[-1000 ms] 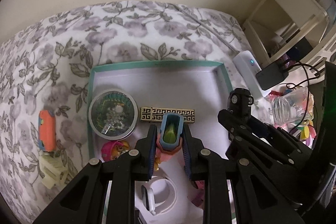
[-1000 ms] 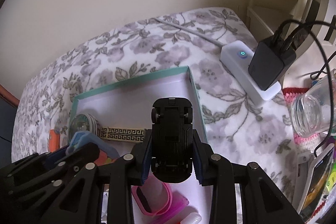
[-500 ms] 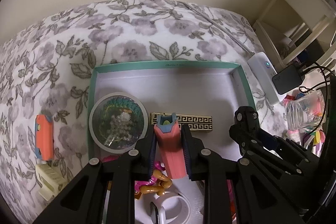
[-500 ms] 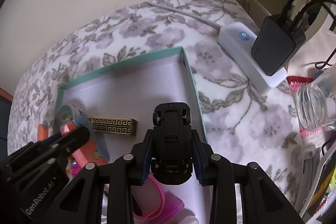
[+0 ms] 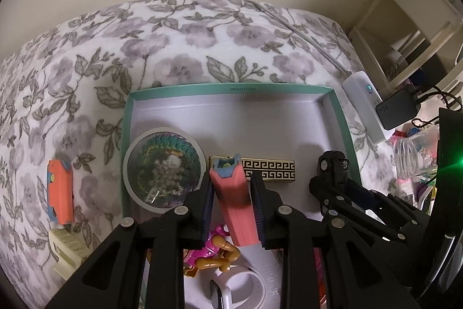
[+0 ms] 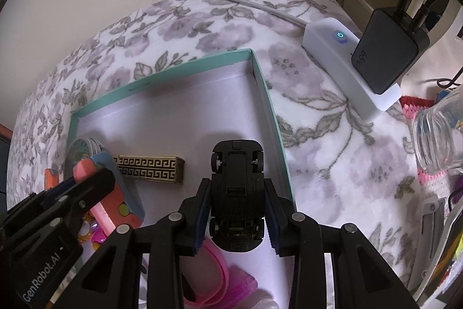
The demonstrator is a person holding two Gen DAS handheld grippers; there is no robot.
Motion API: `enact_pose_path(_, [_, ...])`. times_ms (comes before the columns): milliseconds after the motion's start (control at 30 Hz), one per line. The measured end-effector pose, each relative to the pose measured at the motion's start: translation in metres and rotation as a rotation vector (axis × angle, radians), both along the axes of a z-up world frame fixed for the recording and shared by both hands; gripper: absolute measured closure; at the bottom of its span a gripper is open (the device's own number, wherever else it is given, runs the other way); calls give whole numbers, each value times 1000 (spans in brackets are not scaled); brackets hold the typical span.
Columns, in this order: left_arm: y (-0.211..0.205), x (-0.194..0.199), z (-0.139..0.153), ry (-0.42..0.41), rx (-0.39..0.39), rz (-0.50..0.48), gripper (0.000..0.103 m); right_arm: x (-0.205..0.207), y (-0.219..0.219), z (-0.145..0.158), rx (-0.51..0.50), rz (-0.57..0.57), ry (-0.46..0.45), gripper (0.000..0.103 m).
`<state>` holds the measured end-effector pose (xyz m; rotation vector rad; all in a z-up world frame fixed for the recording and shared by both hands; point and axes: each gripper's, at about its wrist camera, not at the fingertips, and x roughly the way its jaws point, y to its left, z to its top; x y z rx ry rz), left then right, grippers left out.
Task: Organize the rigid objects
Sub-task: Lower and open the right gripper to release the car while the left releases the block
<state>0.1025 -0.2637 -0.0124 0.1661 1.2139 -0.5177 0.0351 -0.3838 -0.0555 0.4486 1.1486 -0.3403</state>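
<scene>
We see a flowered bed cover [image 5: 185, 48] under a pale wall, carrying a teal-rimmed box [image 5: 231, 89] that already holds a round clear case [image 5: 162, 167], a gold patterned bar [image 5: 269, 170] and pink toys. We judge the sorting partly done: an orange toy [image 5: 59, 194] and a cream clip [image 5: 68, 249] lie outside. Our left claw [image 5: 231, 204] pinches a coral toy [image 5: 233, 201] over the box; our right claw [image 6: 237, 210] has just been widening around the black toy car [image 6: 237, 193], which sits low inside.

In the box [image 5: 228, 89], round tin [image 5: 162, 168] lies left of patterned bar [image 5: 269, 170].
</scene>
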Motion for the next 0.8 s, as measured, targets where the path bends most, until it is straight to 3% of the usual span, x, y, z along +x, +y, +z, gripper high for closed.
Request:
enact_pose_path(200, [4,-1,10,-3,0,9,64,0,4,16,-43,-1,-12,49])
enact_pose_path(733, [29,9,42,-48,-39,85,59,-8,4,58,-68,-39,-120,48])
enact_pose_path(800, [36,13,45,-68,-19,110,53,-6,7,58,-65,-33,-120,48])
